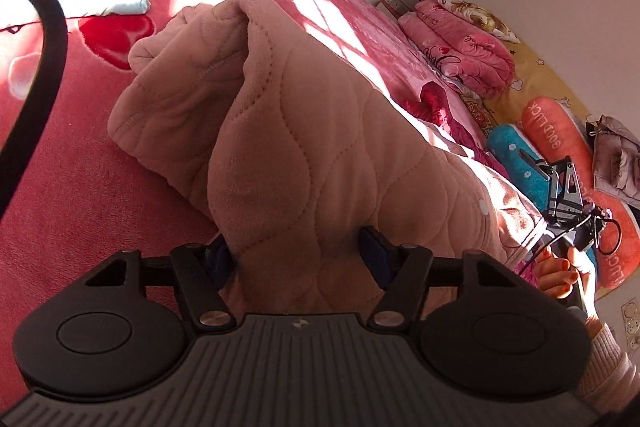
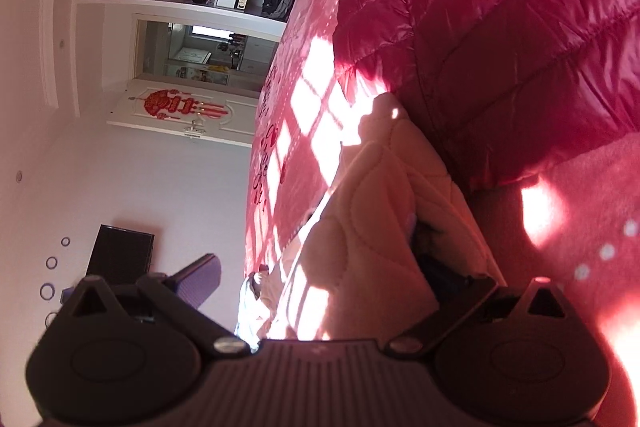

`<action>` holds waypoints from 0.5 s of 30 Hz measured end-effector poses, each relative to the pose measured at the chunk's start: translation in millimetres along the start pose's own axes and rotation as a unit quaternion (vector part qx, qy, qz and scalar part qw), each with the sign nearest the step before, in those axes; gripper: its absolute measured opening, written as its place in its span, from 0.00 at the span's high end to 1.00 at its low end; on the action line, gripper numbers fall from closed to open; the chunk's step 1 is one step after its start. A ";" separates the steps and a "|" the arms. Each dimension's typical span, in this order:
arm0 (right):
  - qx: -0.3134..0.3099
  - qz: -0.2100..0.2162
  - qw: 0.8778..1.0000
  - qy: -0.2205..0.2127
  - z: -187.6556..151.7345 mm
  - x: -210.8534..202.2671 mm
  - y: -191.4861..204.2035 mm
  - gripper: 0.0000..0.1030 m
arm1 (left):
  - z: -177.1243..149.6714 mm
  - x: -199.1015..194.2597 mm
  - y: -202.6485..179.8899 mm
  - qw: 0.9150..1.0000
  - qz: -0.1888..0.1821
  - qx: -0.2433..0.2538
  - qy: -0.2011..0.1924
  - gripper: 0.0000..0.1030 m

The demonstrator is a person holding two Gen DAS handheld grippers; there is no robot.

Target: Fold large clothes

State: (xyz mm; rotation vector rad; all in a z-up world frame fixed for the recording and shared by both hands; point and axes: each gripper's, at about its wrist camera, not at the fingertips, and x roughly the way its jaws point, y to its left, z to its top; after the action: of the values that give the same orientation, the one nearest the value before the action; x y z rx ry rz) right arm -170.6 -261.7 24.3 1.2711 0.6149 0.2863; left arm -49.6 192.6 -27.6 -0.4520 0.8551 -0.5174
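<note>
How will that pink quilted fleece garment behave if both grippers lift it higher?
Probably floppy: the pink quilted fleece garment already slumps in soft folds beyond the left gripper. Its padded bulk suggests it will drape thickly rather than crease. The fuzzy surface should resist slipping from the fingers.

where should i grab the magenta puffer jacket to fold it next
Likely the magenta puffer jacket at its ruffled hem edge, coming flat from the bed side: the edge lies exposed there, and the slick, puffy quilting elsewhere would probably slip.
</note>
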 end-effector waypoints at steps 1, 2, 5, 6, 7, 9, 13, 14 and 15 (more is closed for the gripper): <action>-0.006 -0.003 1.000 0.012 -2.0 -3.3 0.1 0.01 | 1.3 -2.3 2.1 1.000 0.003 -0.002 0.001 0.37; -0.011 -0.006 1.000 0.020 -4.5 -6.5 0.1 0.01 | 1.3 -2.1 1.9 1.000 0.007 -0.002 0.000 0.42; -0.023 -0.010 0.999 0.038 -16.9 -17.7 -2.9 0.01 | 4.7 4.0 -3.0 1.000 0.011 -0.011 -0.002 0.56; -0.025 -0.008 0.999 0.042 -20.3 -19.4 -4.5 0.02 | 6.8 2.3 -4.1 1.000 0.011 -0.015 -0.002 0.59; -0.027 -0.007 0.999 0.044 -23.5 -20.4 -5.9 0.04 | 7.6 2.8 -4.4 1.000 0.012 -0.018 -0.002 0.60; -0.038 -0.015 0.998 0.037 -25.7 -20.1 -5.2 0.05 | 9.5 0.5 -6.7 1.000 0.015 -0.019 -0.003 0.64; -0.081 -0.039 0.996 0.009 -22.0 -14.8 6.0 0.05 | 8.8 0.7 -7.6 1.000 0.021 -0.014 -0.010 0.62; -0.097 -0.049 0.994 0.004 -20.8 -12.3 10.7 0.05 | 7.7 1.0 -7.0 1.000 0.021 -0.010 -0.012 0.59; -0.102 -0.051 0.993 0.006 -19.3 -9.3 12.7 0.06 | 6.6 1.3 -6.8 1.000 0.023 -0.004 -0.013 0.54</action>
State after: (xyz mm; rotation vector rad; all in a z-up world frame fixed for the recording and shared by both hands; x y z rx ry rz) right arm -187.6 -247.4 35.7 1.0390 0.6412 0.2652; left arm -45.2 187.5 -20.7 -0.4457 0.8405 -0.4652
